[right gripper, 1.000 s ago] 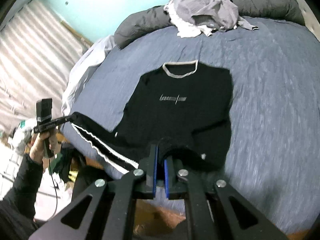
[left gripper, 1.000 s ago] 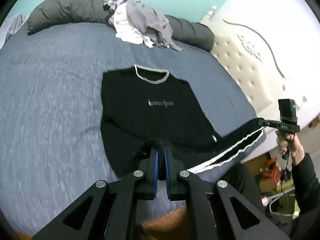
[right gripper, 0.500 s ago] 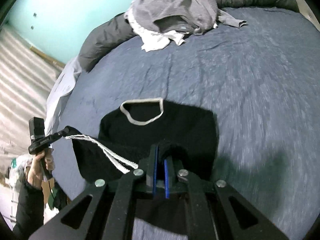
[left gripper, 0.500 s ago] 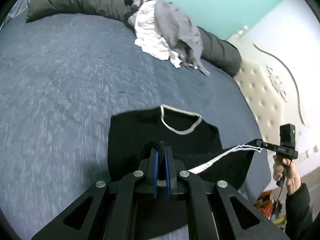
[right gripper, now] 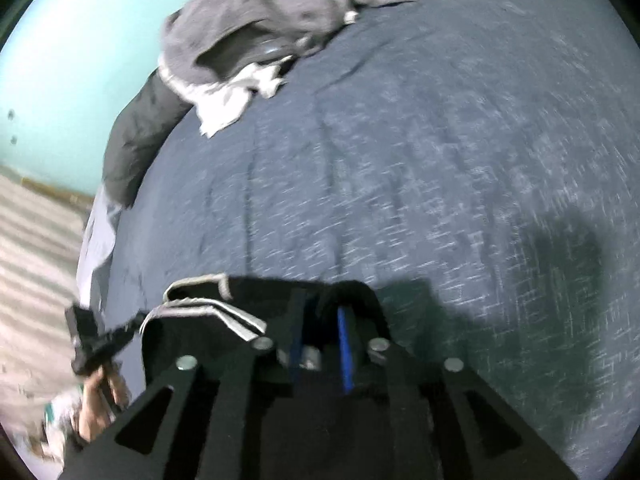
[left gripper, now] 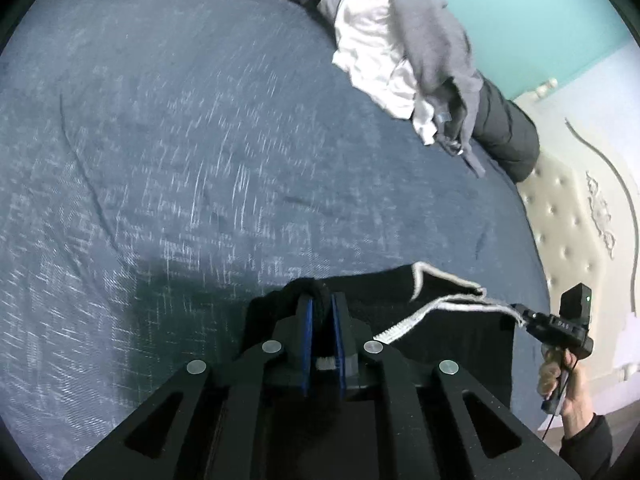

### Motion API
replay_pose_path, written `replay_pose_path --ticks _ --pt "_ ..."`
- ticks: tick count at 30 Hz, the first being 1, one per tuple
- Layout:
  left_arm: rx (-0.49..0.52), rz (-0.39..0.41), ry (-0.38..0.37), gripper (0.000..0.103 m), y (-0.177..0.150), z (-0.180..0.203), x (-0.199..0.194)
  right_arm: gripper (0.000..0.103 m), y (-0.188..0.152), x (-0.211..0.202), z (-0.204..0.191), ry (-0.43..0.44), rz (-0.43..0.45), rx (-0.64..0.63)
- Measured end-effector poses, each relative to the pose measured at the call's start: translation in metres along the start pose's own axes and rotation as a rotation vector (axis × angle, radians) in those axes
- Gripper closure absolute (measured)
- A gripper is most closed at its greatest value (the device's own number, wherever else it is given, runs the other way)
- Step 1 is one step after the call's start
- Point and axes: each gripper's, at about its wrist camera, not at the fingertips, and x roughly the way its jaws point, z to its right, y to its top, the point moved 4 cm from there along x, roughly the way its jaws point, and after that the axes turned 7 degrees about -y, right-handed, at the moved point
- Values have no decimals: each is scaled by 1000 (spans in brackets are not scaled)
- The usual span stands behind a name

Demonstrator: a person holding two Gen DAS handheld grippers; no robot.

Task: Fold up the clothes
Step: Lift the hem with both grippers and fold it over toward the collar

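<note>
A black sweater point(left gripper: 380, 286) with a white-trimmed collar point(left gripper: 444, 276) lies on the blue bedspread point(left gripper: 200, 140), its lower part lifted and doubled over toward the collar. My left gripper point(left gripper: 320, 304) is shut on a bunch of the black fabric. In the right wrist view my right gripper point(right gripper: 320, 312) is likewise shut on black fabric of the sweater point(right gripper: 248, 292), with the collar point(right gripper: 196, 282) just to its left. Each view shows the other hand-held gripper to the side, at the white-striped edge point(left gripper: 420, 316). The sweater's front is hidden.
A pile of grey and white clothes point(left gripper: 400, 40) point(right gripper: 260, 20) rests on a dark grey bolster point(left gripper: 504, 132) at the far side of the bed. A cream tufted headboard point(left gripper: 568, 220) stands at the right. A person's hand point(left gripper: 560, 380) holds the right gripper's handle.
Both grippers have carried the sweater's lower part forward over its body toward the collar. The chest print is now covered, and the cameras sit lower and closer to the bed.
</note>
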Motion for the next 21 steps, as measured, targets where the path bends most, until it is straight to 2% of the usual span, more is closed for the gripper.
replay_pose_path --ticks 1,2,3,5,8,12,21 --pt "-1 12 6 84 0 -2 0 66 1 -4 2 2 27 9" --pt "-2 25 12 73 -1 -4 0 58 2 -11 4 4 53 10" --pt "-3 37 18 56 -1 -6 0 48 3 -18 5 3 79 8" --pt "-4 62 29 46 -2 -10 -1 48 4 -30 5 -7 120 -14" --pt "15 86 48 46 -5 -12 -2 48 1 -40 -5 -45 142 -115" --pt "91 43 81 46 -10 -4 8 48 -12 -29 -17 -135 131 -253" --pt "216 -35 156 46 -8 -4 59 48 -13 9 -21 -240 150 -377"
